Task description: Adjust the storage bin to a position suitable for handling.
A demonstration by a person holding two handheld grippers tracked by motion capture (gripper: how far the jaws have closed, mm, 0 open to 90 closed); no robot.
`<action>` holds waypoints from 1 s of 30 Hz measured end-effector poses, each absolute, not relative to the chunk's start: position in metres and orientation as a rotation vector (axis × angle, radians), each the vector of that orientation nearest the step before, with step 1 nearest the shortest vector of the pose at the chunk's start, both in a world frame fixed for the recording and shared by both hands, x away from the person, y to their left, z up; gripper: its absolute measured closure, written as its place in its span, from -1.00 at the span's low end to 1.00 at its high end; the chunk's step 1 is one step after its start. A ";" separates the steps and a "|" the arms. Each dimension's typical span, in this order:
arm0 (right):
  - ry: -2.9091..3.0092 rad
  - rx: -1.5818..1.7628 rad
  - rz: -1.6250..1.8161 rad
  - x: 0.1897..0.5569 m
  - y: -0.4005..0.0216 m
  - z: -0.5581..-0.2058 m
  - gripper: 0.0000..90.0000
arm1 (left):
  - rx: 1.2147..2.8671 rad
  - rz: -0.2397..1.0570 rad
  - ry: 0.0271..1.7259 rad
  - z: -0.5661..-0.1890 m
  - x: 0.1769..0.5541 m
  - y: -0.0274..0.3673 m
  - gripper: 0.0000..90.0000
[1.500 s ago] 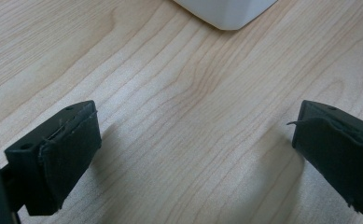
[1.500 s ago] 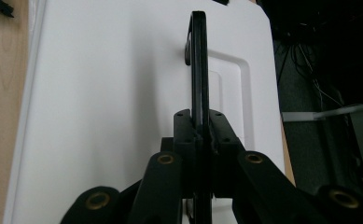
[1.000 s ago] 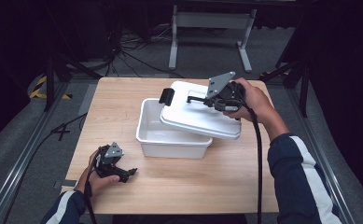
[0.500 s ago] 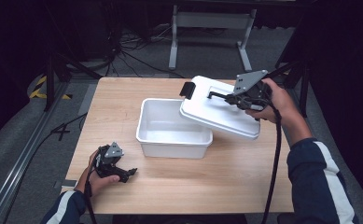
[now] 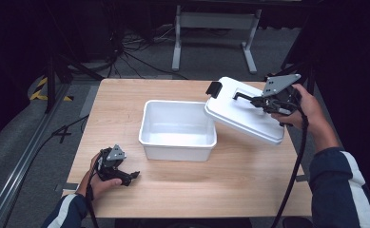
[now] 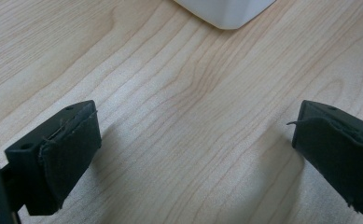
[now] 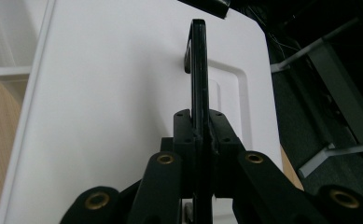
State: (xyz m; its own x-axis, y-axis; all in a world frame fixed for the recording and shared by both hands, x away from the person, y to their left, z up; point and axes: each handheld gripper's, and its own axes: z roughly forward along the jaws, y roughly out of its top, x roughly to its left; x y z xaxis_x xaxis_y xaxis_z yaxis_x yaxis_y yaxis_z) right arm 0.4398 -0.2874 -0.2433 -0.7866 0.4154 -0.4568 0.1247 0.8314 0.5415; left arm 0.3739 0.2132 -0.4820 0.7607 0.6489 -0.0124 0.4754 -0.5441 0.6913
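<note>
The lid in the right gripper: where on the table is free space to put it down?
The lid hangs from the right gripper over the table's right part, which is bare right of the white bin. The near strip in front of the bin is bare too, except near the left gripper.

Lab – dark floor, cables [image 5: 140, 59], metal stand [image 5: 216, 28]

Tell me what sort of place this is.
Probably a lab or recording studio, not a home: a bare wooden table on grey floor, loose cables behind it, a metal stand, and dark surroundings.
</note>
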 end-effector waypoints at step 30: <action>2.448 0.604 0.602 0.456 -0.334 -0.306 0.87 | 2.252 0.319 0.836 -0.482 0.374 0.213 -0.96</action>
State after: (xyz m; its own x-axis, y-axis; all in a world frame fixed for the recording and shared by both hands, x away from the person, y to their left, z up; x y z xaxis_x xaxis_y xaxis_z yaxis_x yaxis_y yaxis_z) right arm 0.4560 -0.3343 -0.3061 -0.7523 0.5291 -0.3926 0.2866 0.7993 0.5282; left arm 0.3739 0.2132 -0.4820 0.7608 0.6488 -0.0123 0.4754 -0.5443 0.6912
